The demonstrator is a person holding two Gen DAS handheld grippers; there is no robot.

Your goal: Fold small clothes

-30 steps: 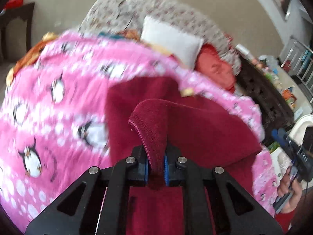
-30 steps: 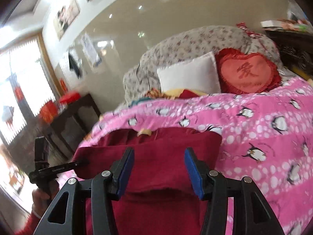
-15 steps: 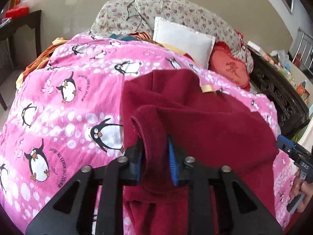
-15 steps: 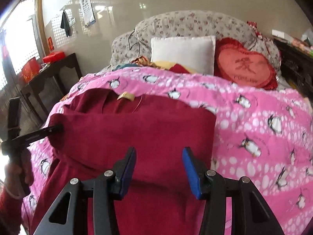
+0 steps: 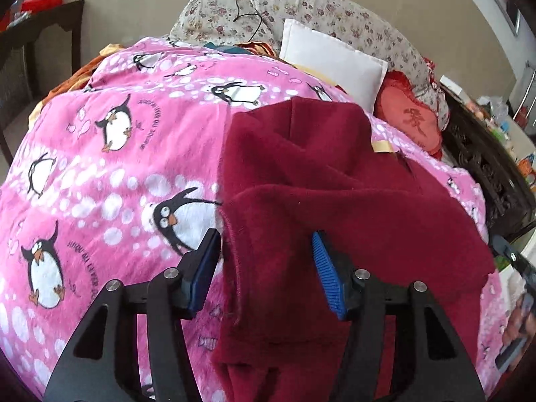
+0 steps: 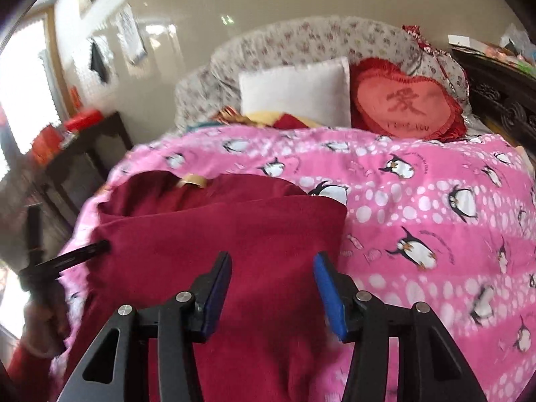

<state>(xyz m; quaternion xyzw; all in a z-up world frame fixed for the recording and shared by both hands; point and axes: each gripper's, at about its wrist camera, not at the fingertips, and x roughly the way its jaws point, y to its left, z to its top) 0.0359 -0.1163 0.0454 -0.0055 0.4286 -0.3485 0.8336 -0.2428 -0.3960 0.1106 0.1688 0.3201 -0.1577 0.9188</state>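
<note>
So the left gripper (image 5: 266, 268) is seen with its jaws spread wide apart, and the folded edge of the dark red garment (image 5: 335, 194) sits loosely in the gap between the blue pads (image 5: 326, 278), not pinched by anything. The fabric's lower part is cut off at the bottom of the left view, so how far it hangs can't be made out.

The right gripper (image 6: 272, 289) is spread apart too, held over the garment (image 6: 214, 234), with nothing clamped. Whether its fingertips touch the cloth can't be told.

The garment is laid on the pink penguin blanket (image 5: 100, 167), folded over on itself, with a yellowish tag (image 5: 383, 146) showing near its far end. What's under the top fold is hidden.

Further out, a white pillow (image 6: 294, 92) and a red heart cushion (image 6: 405, 104) are propped against the floral headboard (image 6: 301, 40). The cushion is half hidden behind the garment in the left view. A dark side table (image 6: 83, 154) is blurred at the left of the right view, and the red stuff on it is too smeared to identify.
</note>
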